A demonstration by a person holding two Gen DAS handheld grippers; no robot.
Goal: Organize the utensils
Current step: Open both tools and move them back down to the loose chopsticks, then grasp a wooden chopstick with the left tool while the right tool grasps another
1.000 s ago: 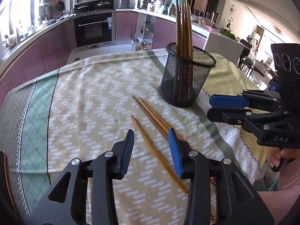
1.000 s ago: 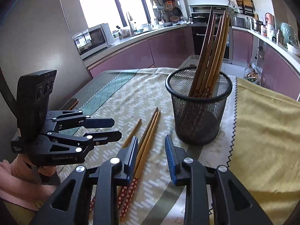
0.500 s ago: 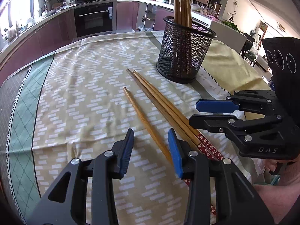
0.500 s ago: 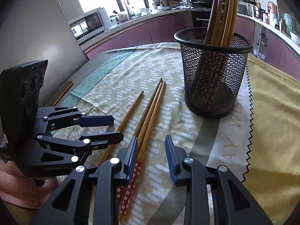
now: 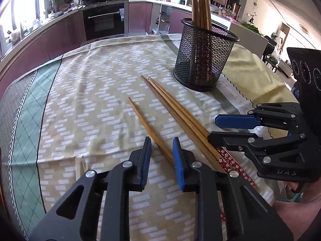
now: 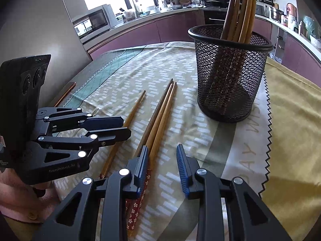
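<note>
Three wooden chopsticks lie on the tablecloth. A single one [image 5: 147,126] [image 6: 128,120] lies apart, and a pair [image 5: 180,114] [image 6: 160,112] lies side by side, with red flowered ends. A black mesh holder [image 5: 202,60] [image 6: 228,76] stands behind them with several chopsticks upright in it. My left gripper [image 5: 161,146] [image 6: 122,128] is open, low over the single chopstick, which runs between its jaws. My right gripper [image 6: 162,154] [image 5: 212,128] is open and empty, its left finger over the pair.
A yellow patterned tablecloth [image 5: 96,92] covers the table, with a green band at the left and a plain yellow cloth [image 6: 291,124] at the right. Kitchen counters and an oven [image 5: 104,20] stand beyond the far edge.
Both grippers have come lower and nearer to the lying chopsticks. The single chopstick now sits between my left jaws. Both stay open.
</note>
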